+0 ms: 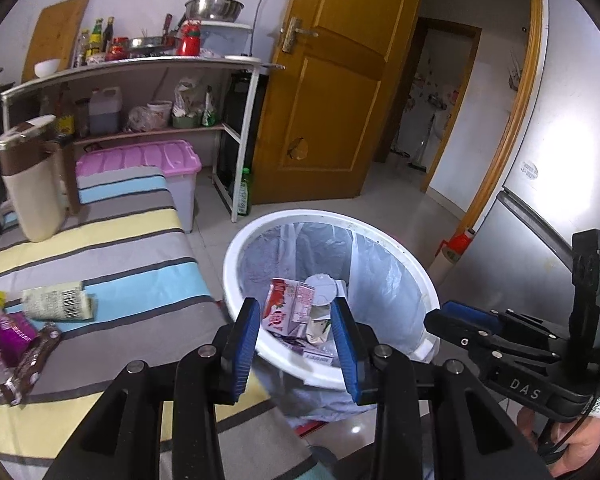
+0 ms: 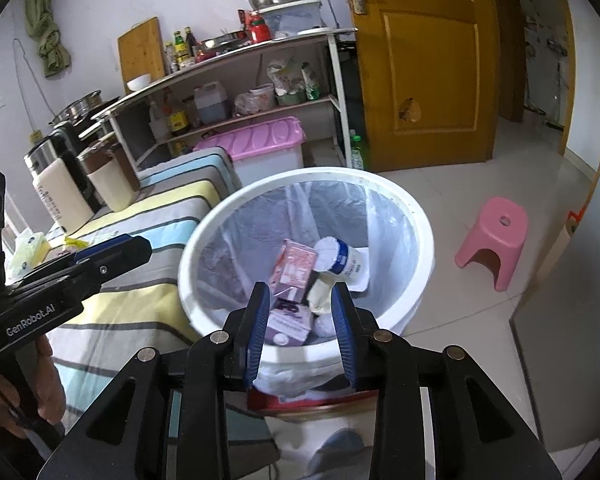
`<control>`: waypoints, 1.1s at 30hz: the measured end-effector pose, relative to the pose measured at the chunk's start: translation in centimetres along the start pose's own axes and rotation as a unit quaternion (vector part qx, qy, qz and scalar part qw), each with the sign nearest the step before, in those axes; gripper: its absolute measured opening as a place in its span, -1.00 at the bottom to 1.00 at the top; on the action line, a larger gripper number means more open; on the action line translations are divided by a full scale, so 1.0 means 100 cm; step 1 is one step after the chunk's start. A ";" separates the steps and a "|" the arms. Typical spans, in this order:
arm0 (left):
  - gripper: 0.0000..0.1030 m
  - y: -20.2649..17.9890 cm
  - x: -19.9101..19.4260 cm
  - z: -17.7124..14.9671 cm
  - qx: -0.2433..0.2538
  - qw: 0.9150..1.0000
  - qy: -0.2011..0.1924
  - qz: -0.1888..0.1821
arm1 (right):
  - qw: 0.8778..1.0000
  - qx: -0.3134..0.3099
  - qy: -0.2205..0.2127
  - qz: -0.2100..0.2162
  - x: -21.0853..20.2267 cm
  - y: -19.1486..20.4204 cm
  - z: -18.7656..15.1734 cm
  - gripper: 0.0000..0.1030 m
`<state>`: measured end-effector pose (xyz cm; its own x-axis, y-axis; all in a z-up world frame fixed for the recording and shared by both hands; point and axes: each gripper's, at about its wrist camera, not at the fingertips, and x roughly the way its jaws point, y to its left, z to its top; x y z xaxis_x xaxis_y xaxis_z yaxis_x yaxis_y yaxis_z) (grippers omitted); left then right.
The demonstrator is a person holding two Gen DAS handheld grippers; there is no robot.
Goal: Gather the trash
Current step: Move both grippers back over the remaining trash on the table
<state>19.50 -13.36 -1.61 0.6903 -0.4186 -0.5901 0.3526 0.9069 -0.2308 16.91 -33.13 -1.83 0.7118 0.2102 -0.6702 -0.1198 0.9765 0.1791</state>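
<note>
**Bin's filling up, more wrappers left on the tabletop**

The remaining trash is seen in the left wrist view, out on the striped tabletop (image 1: 112,248): a crumpled pale wrapper with a barcode (image 1: 58,300), a purple packet (image 1: 8,334) and a dark brown wrapper (image 1: 30,360) just beside it. All three are found well to the left of the left tongs (image 1: 296,344) and a bit behind their tips. The barcode wrapper's long axis is laid roughly side to side across the view; the brown one is angled, near end lower left. A swing to the left would be needed, and the left tongs are judged the nearer pair, since the right tongs (image 2: 300,328) are held further over on the bin side.

Closer in, the white bin (image 1: 400,248) with its clear liner is sat on the floor right against the tabletop edge. Cartons, a crushed pale tube and a white cup are already piled inside it. Both pairs of tongs are hung over the near rim, pointed down into it.

Both pairs are spread partway with nothing pinched between the blue pads, so only bin contents are seen through the gaps.

Further out, a pink stool (image 2: 494,240) is stood on the floor, well apart from everything.
</note>
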 end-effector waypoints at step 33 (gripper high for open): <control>-0.29 0.053 -0.130 -0.059 -0.046 0.993 -0.049 0.095 | 0.992 -0.096 -0.027 0.082 -0.052 0.107 -0.027 -0.28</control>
<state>8.69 -2.87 0.27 0.7993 -0.2375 -0.5520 0.1537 0.9688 -0.1943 10.08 -23.68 1.62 0.7067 0.3701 -0.6030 -0.3642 0.9210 0.1384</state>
